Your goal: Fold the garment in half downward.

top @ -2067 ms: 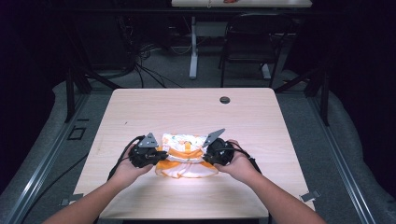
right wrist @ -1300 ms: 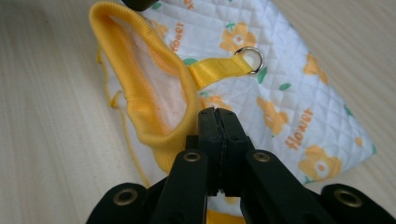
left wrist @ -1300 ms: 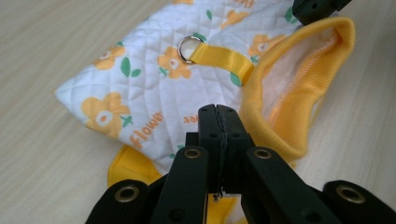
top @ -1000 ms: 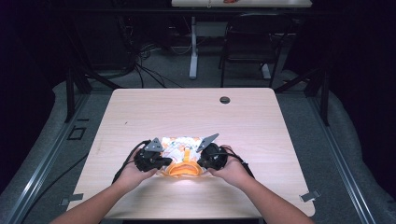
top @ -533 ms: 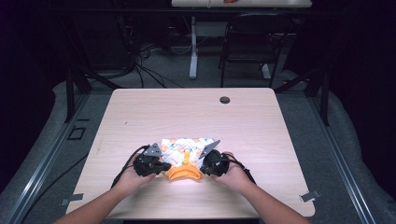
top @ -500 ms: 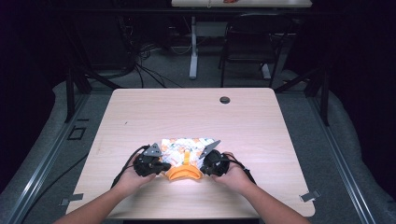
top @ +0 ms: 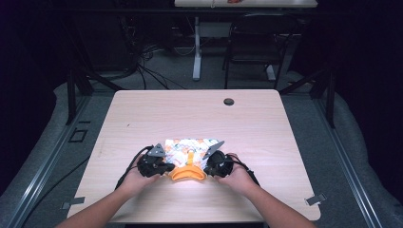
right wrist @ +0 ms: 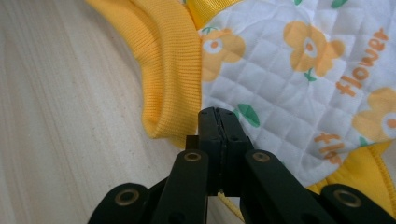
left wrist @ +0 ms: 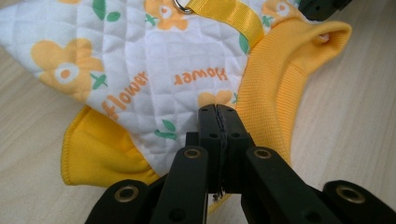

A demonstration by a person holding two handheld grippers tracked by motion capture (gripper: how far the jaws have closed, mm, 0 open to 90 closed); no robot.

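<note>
One pale wooden desk point(top: 266, 123) is seen in a dark room, one chair point(top: 252, 42) behind. One quilted flower garment point(top: 187, 149) is pinched near the desk's front edge by two clamped tongs, left gripper point(top: 164, 167) and right gripper point(top: 206, 166).

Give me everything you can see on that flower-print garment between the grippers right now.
The quilted garment is small, white, printed with orange flowers, green leaves and the word "flower". It has an orange ribbed collar, orange ribbed cuffs, and a yellow webbing strap with a metal ring. It lies flat on the wooden table, collar toward the person. The left gripper and right gripper are each clamped shut on its fabric beside the collar.
</note>
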